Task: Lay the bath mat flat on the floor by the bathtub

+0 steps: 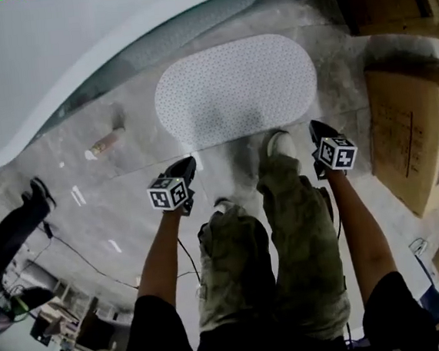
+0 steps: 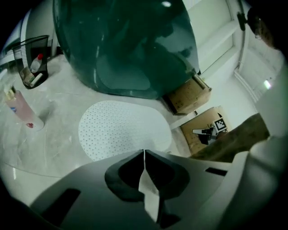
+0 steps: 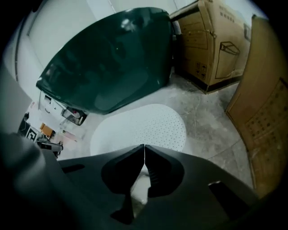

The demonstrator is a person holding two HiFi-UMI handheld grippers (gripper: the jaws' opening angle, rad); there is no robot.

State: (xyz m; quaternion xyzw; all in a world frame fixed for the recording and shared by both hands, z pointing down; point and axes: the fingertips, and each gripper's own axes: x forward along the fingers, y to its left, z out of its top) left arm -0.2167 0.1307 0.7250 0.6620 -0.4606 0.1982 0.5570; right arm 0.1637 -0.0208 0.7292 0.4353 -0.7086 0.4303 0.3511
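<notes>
The person stands on the near side of the mat (image 1: pixel 234 88), one shoe (image 1: pixel 281 143) at its near edge. The left gripper (image 1: pixel 186 166) and right gripper (image 1: pixel 317 129) hang on either side of the legs, both clenched on nothing (the tips meet in each gripper view), clear of the mat. The mat is a dotted white oval lying flat on the grey floor, its far edge just beside the tub (image 1: pixel 38 57). To the left of the mat a bottle (image 1: pixel 107 142) lies on its side, apart from it. To the right stand boxes (image 1: pixel 412 133), with a bare strip of floor between them and the mat's right end.
</notes>
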